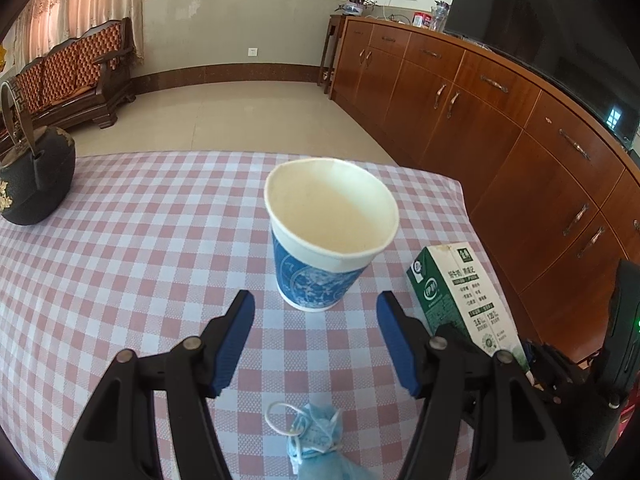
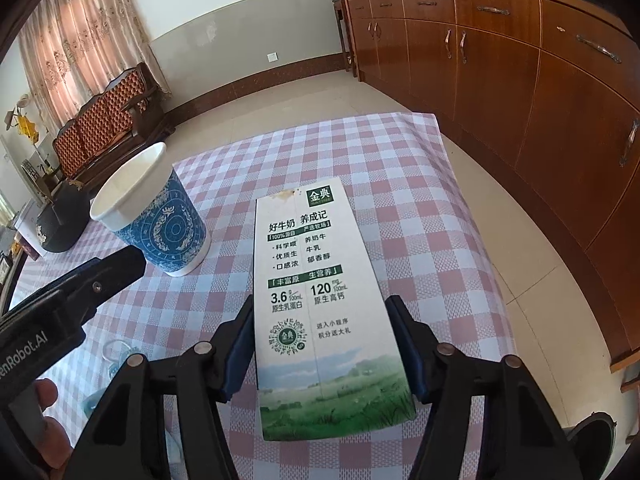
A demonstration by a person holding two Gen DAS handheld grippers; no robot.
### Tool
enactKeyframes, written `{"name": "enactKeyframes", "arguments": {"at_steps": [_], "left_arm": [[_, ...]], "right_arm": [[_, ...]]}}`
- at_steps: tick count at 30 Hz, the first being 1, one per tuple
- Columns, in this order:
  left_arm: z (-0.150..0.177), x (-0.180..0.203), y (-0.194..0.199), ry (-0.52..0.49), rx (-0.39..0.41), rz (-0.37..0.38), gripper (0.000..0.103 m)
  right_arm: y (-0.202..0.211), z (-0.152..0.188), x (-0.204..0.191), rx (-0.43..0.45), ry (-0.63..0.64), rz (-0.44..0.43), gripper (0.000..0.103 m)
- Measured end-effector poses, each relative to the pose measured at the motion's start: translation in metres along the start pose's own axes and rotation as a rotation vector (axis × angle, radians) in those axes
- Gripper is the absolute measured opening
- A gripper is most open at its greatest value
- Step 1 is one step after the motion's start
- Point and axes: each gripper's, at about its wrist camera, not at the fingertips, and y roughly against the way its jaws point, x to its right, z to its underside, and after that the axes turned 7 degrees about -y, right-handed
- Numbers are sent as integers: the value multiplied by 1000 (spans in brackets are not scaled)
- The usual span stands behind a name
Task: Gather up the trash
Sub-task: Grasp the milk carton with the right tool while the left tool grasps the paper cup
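Milk carton (image 2: 324, 304) btwn R gripper (image 2: 320, 332) pads

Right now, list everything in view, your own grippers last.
paper cup: one, blue and white, upright on the table ahead of the left gripper
milk carton: one, white and green, between the right gripper's fingers
face mask: one, light blue, crumpled on the cloth below the left gripper
teapot: one, black, far left of the table
tablecloth: one, pink and white check
cabinets: brown wood, along the right wall
sofa: one, dark wood with orange cushions, far left
left gripper: black, blue pads, open short of the cup
right gripper: black, pads against the carton's sides
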Motion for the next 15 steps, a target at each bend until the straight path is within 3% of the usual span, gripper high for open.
{"name": "enactKeyframes", "arguments": {"at_steps": [15], "left_arm": [[-24,14,-31,0,-15,8,65]], "right_arm": [[-13,-26,-3,37,-5,-3,60]]}}
